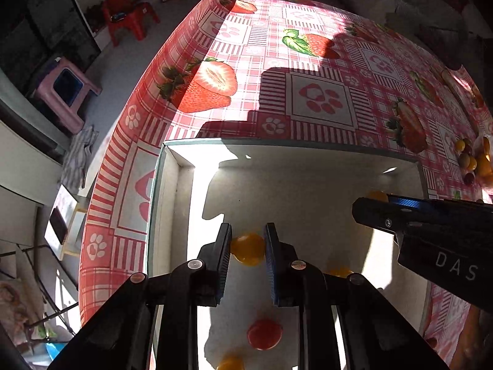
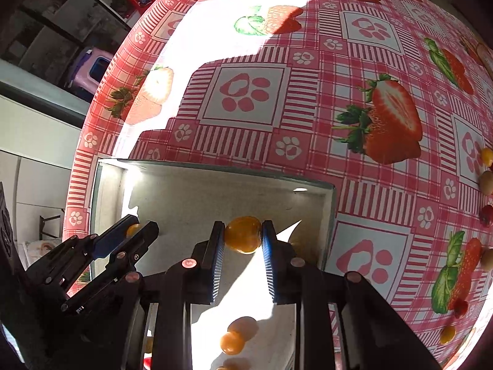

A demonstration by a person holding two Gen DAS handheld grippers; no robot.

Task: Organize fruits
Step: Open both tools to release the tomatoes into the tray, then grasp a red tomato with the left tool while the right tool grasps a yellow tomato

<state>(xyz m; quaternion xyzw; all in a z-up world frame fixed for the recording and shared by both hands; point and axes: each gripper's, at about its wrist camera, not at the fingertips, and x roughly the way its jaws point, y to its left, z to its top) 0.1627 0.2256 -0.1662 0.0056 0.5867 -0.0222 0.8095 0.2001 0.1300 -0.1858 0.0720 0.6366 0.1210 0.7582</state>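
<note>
A shallow white box (image 1: 172,203) lies on the strawberry-print tablecloth. My left gripper (image 1: 248,248) is shut on a small yellow fruit (image 1: 248,249) above the box floor. My right gripper (image 2: 242,236) is shut on another yellow fruit (image 2: 243,239) over the same box (image 2: 215,185). Each gripper shows in the other view, the right one (image 1: 379,203) at the right and the left one (image 2: 134,231) at the left. In the box lie a red fruit (image 1: 265,334) and yellow fruits (image 2: 232,342).
More small yellow, tan and red fruits lie on the cloth at the right edge (image 1: 471,160) (image 2: 486,182). The table edge (image 1: 101,191) drops off on the left to the floor with a pink stool (image 1: 66,92) and a red chair (image 1: 129,18).
</note>
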